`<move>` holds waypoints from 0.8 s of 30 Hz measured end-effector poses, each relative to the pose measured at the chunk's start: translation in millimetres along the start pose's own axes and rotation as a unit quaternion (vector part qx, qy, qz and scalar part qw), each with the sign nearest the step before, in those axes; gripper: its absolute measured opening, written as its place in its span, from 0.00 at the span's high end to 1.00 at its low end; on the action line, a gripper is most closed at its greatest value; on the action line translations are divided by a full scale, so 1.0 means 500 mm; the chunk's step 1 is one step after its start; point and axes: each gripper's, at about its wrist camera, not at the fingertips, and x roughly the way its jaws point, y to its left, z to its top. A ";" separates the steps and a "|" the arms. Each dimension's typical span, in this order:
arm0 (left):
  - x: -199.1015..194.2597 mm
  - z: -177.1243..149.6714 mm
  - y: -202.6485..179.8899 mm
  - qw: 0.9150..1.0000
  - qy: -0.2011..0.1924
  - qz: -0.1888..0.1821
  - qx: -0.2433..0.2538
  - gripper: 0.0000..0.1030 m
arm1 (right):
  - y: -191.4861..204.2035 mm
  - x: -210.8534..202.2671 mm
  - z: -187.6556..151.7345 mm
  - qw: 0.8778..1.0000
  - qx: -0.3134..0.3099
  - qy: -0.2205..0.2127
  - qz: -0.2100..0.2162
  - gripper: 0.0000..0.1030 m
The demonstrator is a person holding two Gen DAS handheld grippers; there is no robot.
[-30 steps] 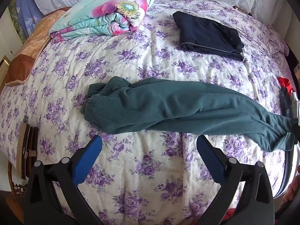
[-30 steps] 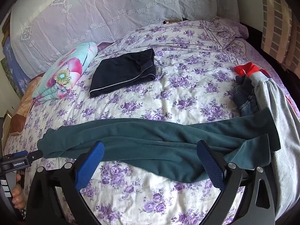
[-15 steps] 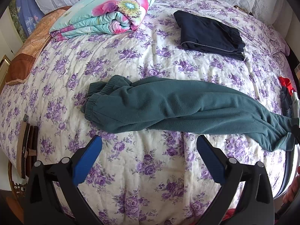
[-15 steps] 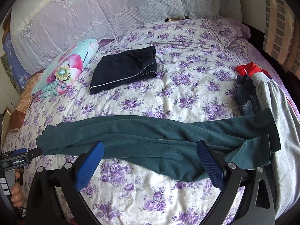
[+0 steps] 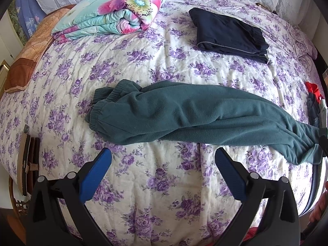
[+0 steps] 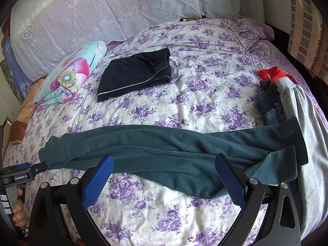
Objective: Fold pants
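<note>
Dark green fleece pants (image 5: 184,114) lie stretched across the flowered bedspread (image 5: 164,194), folded lengthwise, leg cuffs at the left in the left wrist view. In the right wrist view the pants (image 6: 164,149) run left to right, waistband end at the right. My left gripper (image 5: 163,174) is open and empty, just short of the pants' near edge. My right gripper (image 6: 164,178) is open and empty, its blue fingertips (image 6: 229,176) over the pants' near edge.
Folded dark navy pants (image 5: 227,34) lie further back on the bed. A folded floral quilt (image 5: 114,10) sits at the back left. A pile of grey, red and denim clothes (image 6: 291,106) lies at the bed's right side. Pillows (image 6: 102,20) line the headboard.
Both grippers have drifted slightly; the pants look a little nearer in both views. Nothing was grasped or let go.
</note>
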 end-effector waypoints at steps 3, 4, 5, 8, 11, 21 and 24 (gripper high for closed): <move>0.001 0.001 0.000 1.000 0.000 0.000 0.000 0.05 | -0.001 0.003 -0.001 1.000 0.000 0.001 0.000 0.04; 0.002 0.001 0.000 1.000 0.001 0.000 0.000 0.05 | -0.001 0.003 -0.003 1.000 0.000 0.002 0.000 0.04; 0.001 0.001 0.000 1.000 0.002 0.000 -0.001 0.05 | -0.002 0.004 -0.002 1.000 0.000 0.003 0.001 0.04; 0.004 0.000 0.000 1.000 0.004 0.001 -0.002 0.05 | -0.002 0.004 -0.001 1.000 0.000 0.003 0.000 0.04; 0.006 0.000 -0.001 1.000 0.005 0.001 -0.002 0.05 | -0.001 0.006 -0.001 1.000 0.001 0.003 0.000 0.04; 0.013 -0.001 0.002 1.000 0.009 0.001 -0.003 0.05 | -0.002 0.019 0.001 1.000 0.002 0.015 -0.002 0.04; 0.017 0.000 0.001 1.000 0.012 0.001 -0.003 0.05 | -0.002 0.019 -0.002 1.000 0.002 0.016 -0.002 0.04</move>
